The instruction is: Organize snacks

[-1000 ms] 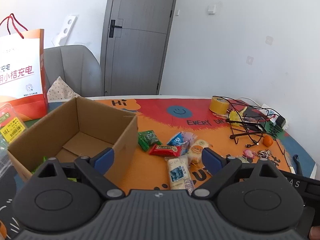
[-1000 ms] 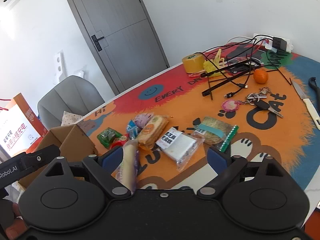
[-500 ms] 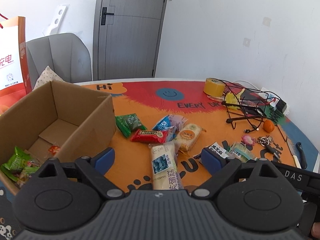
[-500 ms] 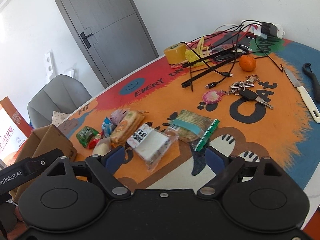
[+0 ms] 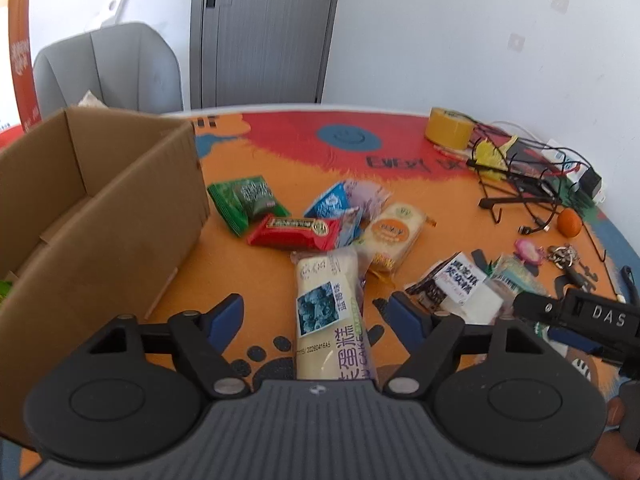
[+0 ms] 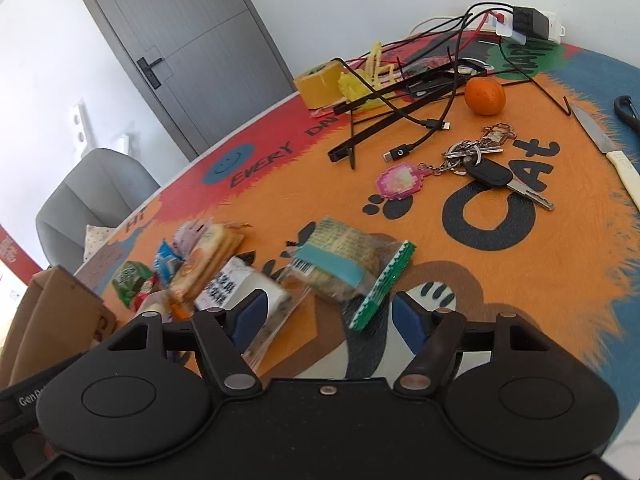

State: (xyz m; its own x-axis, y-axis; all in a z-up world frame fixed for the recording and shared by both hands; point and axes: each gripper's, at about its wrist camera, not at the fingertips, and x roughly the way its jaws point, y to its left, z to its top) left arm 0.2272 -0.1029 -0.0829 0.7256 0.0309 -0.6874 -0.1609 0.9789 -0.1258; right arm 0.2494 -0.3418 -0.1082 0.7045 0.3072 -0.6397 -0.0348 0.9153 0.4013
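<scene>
The left claw (image 5: 316, 312) is closing, its pads astride the long cake packet (image 5: 334, 312) without touching it, the cardboard box (image 5: 120, 216) close on its left. The right claw (image 6: 326, 318) is closing above the clear biscuit bag (image 6: 344, 268), with bare counter (image 6: 540, 280) to its right.

The table mat (image 6: 520, 280) carries big black lettering — "CAt" beside a paw print, "EVERY" next to a blue smiley and "HAPPY", partly cut off, on a green patch by the power strip (image 6: 528, 24). In the left wrist view the long cake packet (image 5: 332, 312) reads "CAKE" with Chinese characters and a printed date code too blurred to give in full. The other gripper's black arm (image 5: 592, 320) bears "DAS" — the rest is hidden.
</scene>
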